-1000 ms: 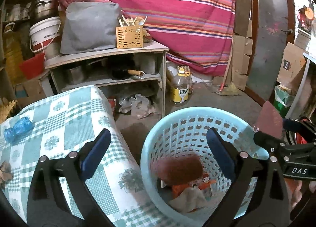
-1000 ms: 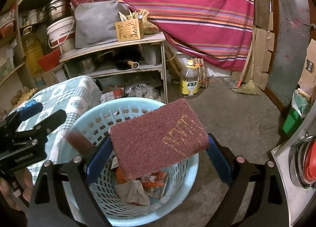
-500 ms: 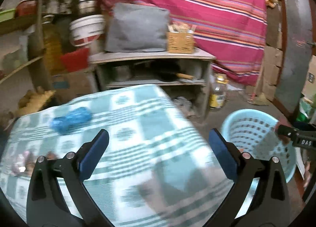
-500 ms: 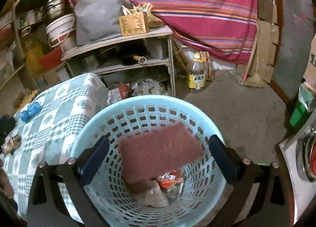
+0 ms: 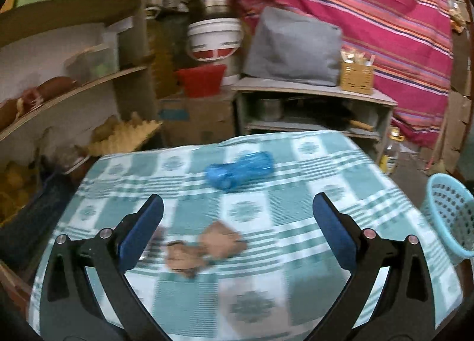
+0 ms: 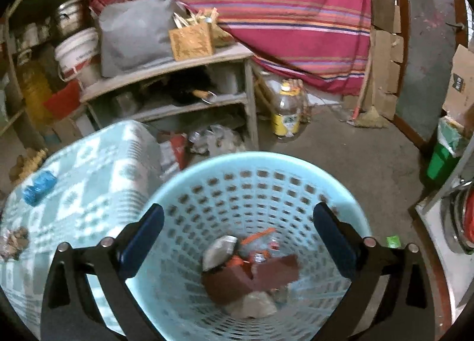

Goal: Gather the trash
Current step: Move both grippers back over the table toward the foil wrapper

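Now that the red scrub pad (image 6: 251, 277) lies dropped in the blue basket (image 6: 266, 163), right claw (image 6: 237, 237) wide and empty, left claw (image 5: 237, 228) released, swung over the bench (image 5: 326, 169) toward brown scraps (image 5: 204, 249).

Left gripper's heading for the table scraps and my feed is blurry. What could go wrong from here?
1. The brown scraps lie flat on the loose tablecloth; the open left gripper may pinch cloth.
2. The blue bottle lies on its side and could roll.
3. The basket sits off the table's far corner, risking drops.
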`<state>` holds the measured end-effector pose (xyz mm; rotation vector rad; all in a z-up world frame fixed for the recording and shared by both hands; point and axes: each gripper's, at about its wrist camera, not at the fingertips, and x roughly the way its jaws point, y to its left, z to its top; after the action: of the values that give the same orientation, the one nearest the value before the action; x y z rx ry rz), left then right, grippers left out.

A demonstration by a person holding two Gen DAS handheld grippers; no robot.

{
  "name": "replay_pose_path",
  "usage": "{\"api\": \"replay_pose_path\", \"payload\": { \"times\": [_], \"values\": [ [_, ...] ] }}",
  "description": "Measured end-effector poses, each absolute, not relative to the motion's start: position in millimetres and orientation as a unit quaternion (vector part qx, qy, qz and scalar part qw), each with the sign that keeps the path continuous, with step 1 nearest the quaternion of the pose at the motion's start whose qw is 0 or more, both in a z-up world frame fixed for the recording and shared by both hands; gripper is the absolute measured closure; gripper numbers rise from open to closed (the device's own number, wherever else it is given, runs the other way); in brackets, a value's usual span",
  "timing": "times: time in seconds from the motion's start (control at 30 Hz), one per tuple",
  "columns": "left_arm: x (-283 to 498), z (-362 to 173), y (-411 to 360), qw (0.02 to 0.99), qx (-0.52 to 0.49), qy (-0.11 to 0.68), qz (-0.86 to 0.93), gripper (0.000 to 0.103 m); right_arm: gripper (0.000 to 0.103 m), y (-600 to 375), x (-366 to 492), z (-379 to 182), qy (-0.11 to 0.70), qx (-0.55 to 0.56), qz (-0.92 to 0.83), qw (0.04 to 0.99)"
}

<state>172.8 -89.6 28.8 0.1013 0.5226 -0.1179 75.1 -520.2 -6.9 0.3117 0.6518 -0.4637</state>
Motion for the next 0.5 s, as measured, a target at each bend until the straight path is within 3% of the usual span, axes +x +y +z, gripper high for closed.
{"api": "replay_pose_path", "payload": {
  "times": [0.5],
  "values": [
    [194.6, 5.9, 18.6, 0.955, 0.034, 0.293, -0.003, 0.006, 0.005, -404.3, 138.7, -10.7, 0.341, 0.075, -0.151, 0.925]
  ]
}}
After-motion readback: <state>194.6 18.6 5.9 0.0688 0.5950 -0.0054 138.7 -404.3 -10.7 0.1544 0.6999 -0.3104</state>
